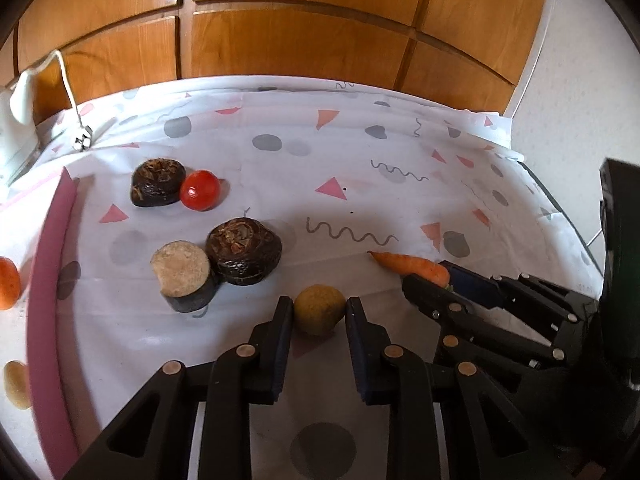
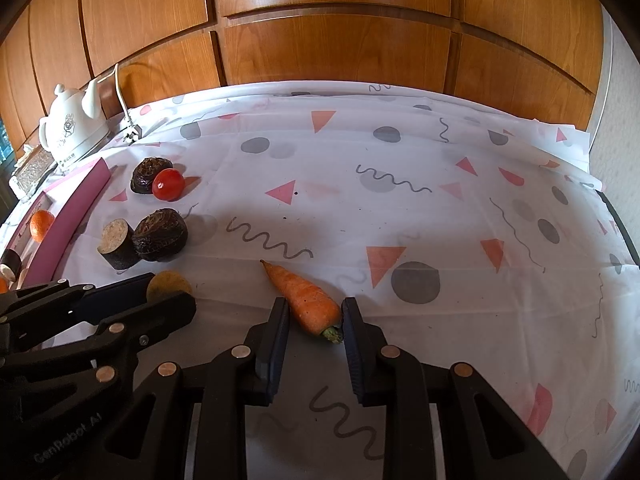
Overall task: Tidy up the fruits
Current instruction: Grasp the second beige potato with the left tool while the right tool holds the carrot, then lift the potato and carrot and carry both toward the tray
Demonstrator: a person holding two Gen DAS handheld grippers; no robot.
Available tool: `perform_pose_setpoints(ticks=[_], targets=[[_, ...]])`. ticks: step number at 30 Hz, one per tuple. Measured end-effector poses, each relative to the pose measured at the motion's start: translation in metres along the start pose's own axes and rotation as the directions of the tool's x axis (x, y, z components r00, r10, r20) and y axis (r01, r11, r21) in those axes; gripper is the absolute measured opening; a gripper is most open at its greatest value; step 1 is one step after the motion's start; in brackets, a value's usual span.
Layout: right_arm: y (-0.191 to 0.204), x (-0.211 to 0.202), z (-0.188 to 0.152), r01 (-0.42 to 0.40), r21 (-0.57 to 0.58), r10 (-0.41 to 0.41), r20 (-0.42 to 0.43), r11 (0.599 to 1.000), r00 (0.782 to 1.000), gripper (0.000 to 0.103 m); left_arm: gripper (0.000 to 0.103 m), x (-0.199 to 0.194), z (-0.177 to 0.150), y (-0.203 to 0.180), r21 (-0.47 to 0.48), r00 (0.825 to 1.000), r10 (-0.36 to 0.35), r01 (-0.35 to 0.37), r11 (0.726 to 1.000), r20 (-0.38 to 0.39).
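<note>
A small yellow-brown round fruit (image 1: 320, 309) lies on the patterned tablecloth between the fingers of my left gripper (image 1: 320, 312), whose jaws stand close on both sides of it; it also shows in the right wrist view (image 2: 170, 283). A carrot (image 2: 306, 298) lies between the fingers of my right gripper (image 2: 314, 314), thick end near the right finger; the left wrist view shows the carrot (image 1: 412, 265) too. A red tomato (image 1: 200, 190), two dark brown wrinkled fruits (image 1: 244, 250) (image 1: 158, 182) and a cut dark cylinder (image 1: 184, 276) lie to the left.
A pink mat (image 1: 50, 300) with an orange (image 1: 8, 283) and a tan piece (image 1: 16, 384) sits at the far left. A white kettle (image 2: 74, 128) with a cord stands at the back left. Wooden panelling (image 2: 320, 40) rises behind the table.
</note>
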State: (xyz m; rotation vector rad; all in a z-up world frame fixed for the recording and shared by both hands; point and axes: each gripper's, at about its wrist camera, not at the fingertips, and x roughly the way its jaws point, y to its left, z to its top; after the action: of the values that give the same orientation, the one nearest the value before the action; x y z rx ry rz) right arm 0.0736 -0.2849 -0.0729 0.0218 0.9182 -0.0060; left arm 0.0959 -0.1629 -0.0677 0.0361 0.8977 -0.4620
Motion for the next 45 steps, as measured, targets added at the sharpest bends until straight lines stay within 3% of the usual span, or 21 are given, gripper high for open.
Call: perform_pose_setpoints(ticks=[7,38,45], targets=[[0.0,0.0,0.0,0.0,0.0,0.0,-0.003,1.0,1.0,0.027,0.027,-0.018,-0.019,0.021,-0.028,0.995,0.086,-0.085,0.996,0.042],[0.003,0.001,-0.002,0.017,-0.011,-0.017,0.002,1.0,1.0,0.027,0.027,-0.013,-0.025,0.022,-0.013,0.995,0.083,-0.083,0.996,0.061],[0.002,0.0,-0.002,0.01,-0.008,-0.01,0.003,1.0,1.0,0.027,0.026,-0.022,-0.024,0.021,0.004,0.996,0.078,-0.078,0.997,0.033]])
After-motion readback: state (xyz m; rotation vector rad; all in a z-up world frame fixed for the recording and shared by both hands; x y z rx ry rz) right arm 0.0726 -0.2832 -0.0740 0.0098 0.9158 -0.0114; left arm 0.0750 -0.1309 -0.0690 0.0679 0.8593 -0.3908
